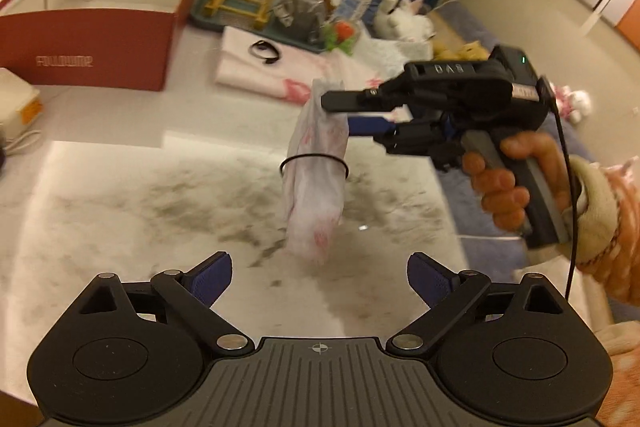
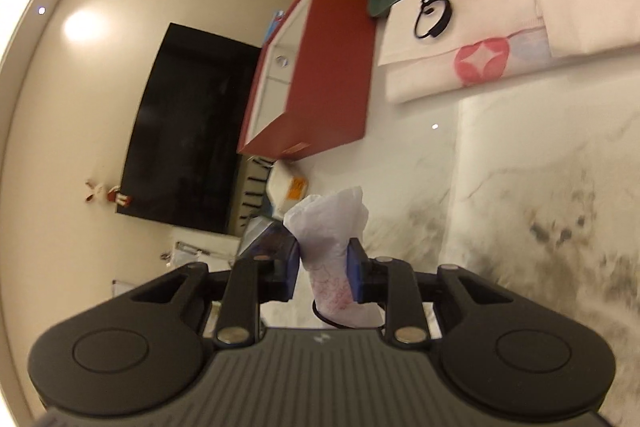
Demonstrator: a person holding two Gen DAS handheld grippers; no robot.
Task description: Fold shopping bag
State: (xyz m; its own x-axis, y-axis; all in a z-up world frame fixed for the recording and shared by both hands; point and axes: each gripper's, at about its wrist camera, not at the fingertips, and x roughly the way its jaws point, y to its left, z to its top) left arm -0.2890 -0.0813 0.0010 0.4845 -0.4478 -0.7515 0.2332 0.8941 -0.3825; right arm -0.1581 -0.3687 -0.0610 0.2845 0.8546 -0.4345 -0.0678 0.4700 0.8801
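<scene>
Right gripper point(image 1: 340, 115) pinches the top of the rolled white plastic shopping bag with red print point(image 1: 316, 183), its blue pads narrowed onto the crumpled neck, so the bundle hangs in the air above the white marbled table point(image 1: 120, 195). Left gripper point(image 1: 320, 279) spread wide, nothing between its fingers, just below the bag's lower end. Thin black elastic band point(image 1: 314, 163) circles the roll around its middle and looks loose on one side. Risk: band slides off or the slippery film slips from the pads, and the roll springs open; grip sits only on the top edge. Also around: red open cardboard box with white inside point(image 1: 100, 15) at back left, flat folded pink-printed white bags point(image 2: 480, 39) with a spare black band point(image 2: 432, 17) on top, teal tray of glassware point(image 1: 248, 3) behind. Nothing blocks the space under the bag.
</scene>
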